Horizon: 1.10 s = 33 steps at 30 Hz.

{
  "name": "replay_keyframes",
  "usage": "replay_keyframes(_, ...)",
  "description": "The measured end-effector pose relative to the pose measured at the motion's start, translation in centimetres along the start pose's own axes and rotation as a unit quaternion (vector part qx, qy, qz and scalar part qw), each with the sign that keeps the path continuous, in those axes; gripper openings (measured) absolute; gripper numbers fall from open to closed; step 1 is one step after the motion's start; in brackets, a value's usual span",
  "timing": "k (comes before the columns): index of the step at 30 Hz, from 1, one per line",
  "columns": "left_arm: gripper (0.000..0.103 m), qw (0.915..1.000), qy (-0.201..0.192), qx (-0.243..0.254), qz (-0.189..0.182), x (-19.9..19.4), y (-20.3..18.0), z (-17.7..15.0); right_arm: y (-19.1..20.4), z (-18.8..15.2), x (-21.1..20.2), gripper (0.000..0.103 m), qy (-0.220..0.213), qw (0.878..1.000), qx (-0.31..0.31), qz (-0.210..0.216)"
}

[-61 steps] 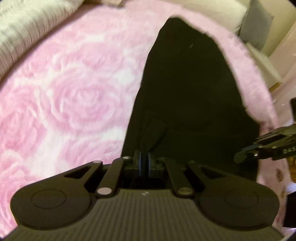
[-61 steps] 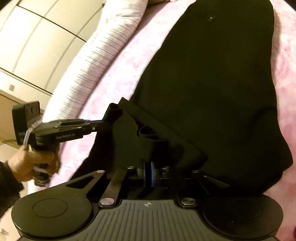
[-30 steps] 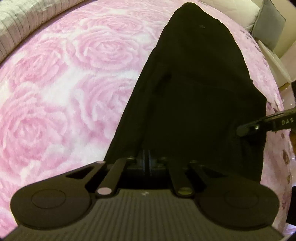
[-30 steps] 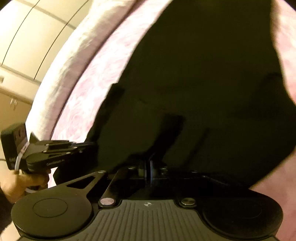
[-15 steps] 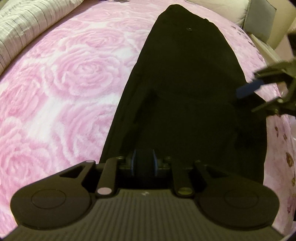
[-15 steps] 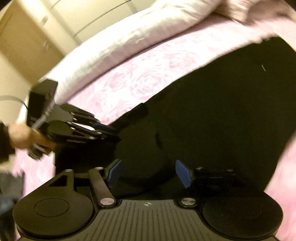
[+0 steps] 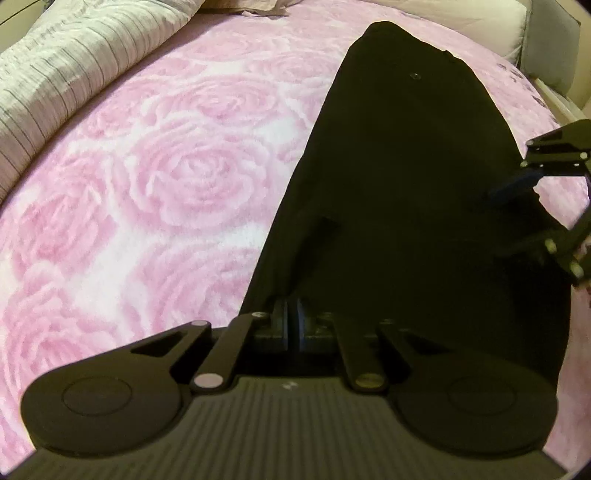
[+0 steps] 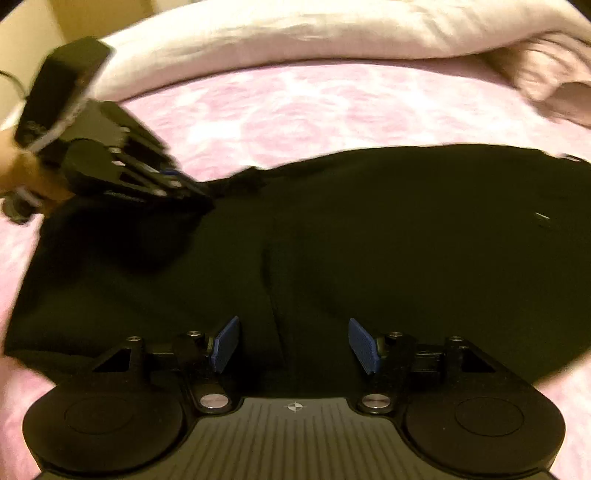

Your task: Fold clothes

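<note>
A long black garment (image 7: 406, 166) with a small button lies flat on the pink rose blanket (image 7: 166, 184). My left gripper (image 7: 291, 325) sits at the garment's near left edge; its jaws are closing, the pads nearly together with a thin fold of black cloth between them. In the right wrist view the left gripper (image 8: 199, 194), held by a hand (image 8: 22, 173), bites the far left edge of the garment (image 8: 369, 229). My right gripper (image 8: 294, 345) hovers over the cloth; its jaws are wide apart and closing slightly, and the pads touch nothing. The right gripper (image 7: 517, 221) shows at the garment's right edge.
A striped grey-white duvet (image 7: 66, 74) is bunched along the blanket's far left side, pale in the right wrist view (image 8: 295, 29). A grey cushion (image 7: 550, 48) stands at the far right corner. The bed's edge runs just past the garment on the right.
The right gripper let go of the garment, opened wide and rolled, so it now looks across the cloth. The left gripper opened a little and closed again. The lifted end now lies flat.
</note>
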<state>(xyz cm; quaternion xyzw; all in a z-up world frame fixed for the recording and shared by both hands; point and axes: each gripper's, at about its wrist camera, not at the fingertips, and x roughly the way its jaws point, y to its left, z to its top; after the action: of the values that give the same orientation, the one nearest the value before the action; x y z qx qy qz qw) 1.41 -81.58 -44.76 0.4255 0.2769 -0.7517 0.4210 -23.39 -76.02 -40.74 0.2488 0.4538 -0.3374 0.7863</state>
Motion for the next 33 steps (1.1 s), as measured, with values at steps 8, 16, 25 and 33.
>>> replay_keyframes(8,0.027,0.9988,-0.017,-0.039,0.026,-7.3,3.2,-4.4,3.8,-0.8,-1.6,0.063,-0.030,0.998,-0.001,0.054)
replay_keyframes(16,0.037,0.9917,0.038,-0.057,0.109,-15.0,6.2,-15.1,7.4,-2.1,0.2,0.063,0.003,0.999,0.019,0.046)
replay_keyframes(25,0.053,0.9454,0.044,0.272,0.173,-17.3,-1.5,-23.6,21.9,-4.1,-2.1,0.064,-0.002,0.993,-0.093,0.076)
replay_keyframes(33,0.051,0.8168,0.010,0.550,0.174,-12.0,-3.5,-25.9,31.4,-7.0,0.3,0.064,0.005,0.982,-0.169,0.089)
